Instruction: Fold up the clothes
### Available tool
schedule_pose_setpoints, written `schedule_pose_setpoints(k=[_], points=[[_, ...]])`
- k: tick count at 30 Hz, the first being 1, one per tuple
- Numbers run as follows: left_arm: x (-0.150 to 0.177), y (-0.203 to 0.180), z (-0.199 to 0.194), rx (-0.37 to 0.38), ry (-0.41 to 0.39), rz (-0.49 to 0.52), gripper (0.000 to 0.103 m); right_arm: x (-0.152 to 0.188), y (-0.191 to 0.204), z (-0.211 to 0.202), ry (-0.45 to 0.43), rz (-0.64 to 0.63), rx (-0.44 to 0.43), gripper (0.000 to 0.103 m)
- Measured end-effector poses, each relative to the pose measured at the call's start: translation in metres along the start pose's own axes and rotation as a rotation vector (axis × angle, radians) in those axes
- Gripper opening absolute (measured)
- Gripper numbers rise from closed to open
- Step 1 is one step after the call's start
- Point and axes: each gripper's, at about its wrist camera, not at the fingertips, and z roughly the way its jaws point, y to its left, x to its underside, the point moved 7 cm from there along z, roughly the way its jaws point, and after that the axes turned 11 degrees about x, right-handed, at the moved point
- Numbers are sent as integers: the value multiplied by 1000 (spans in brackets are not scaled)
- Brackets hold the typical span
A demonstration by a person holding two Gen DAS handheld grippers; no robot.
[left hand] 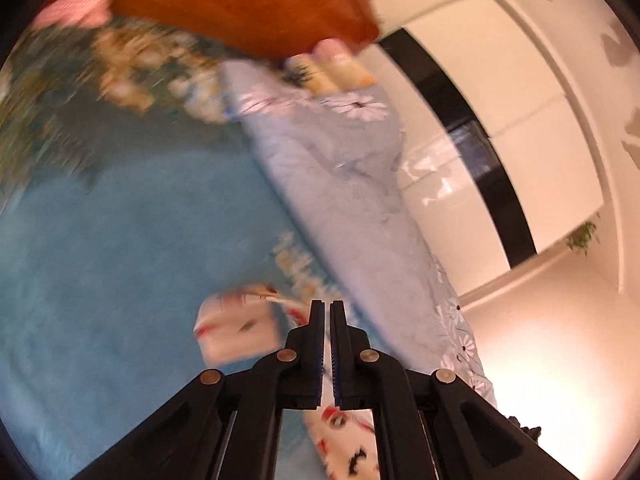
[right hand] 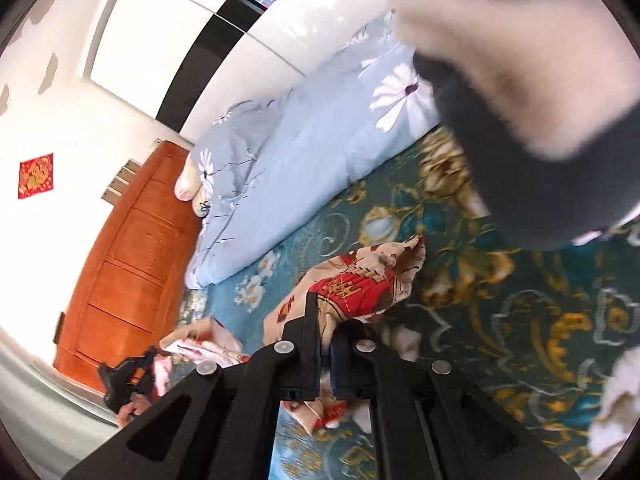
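Now both grippers are clenched on one cream garment with red print point(right hand: 352, 280), which lies on the teal floral bedspread point(right hand: 520, 320). The left gripper point(left hand: 326, 308) pinches an edge of the cloth between its nearly closed jaws, with fabric visible above and below them. The right gripper point(right hand: 324, 320) grips a bunched fold that rises ahead of its tips. A pale blue flowered quilt point(right hand: 300, 148) lies beside the garment, near the wooden headboard point(right hand: 128, 264).
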Motion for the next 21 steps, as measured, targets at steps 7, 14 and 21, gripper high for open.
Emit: schedule_pose_setpoints(k=[7, 14, 21], points=[[34, 66, 5, -99, 82, -116, 2, 65, -70, 11, 172, 98, 116, 3], [21, 69, 48, -124, 112, -127, 15, 81, -97, 26, 225, 147, 146, 3], [12, 94, 89, -197, 177, -157, 33, 77, -108, 28, 259, 163, 148, 3]])
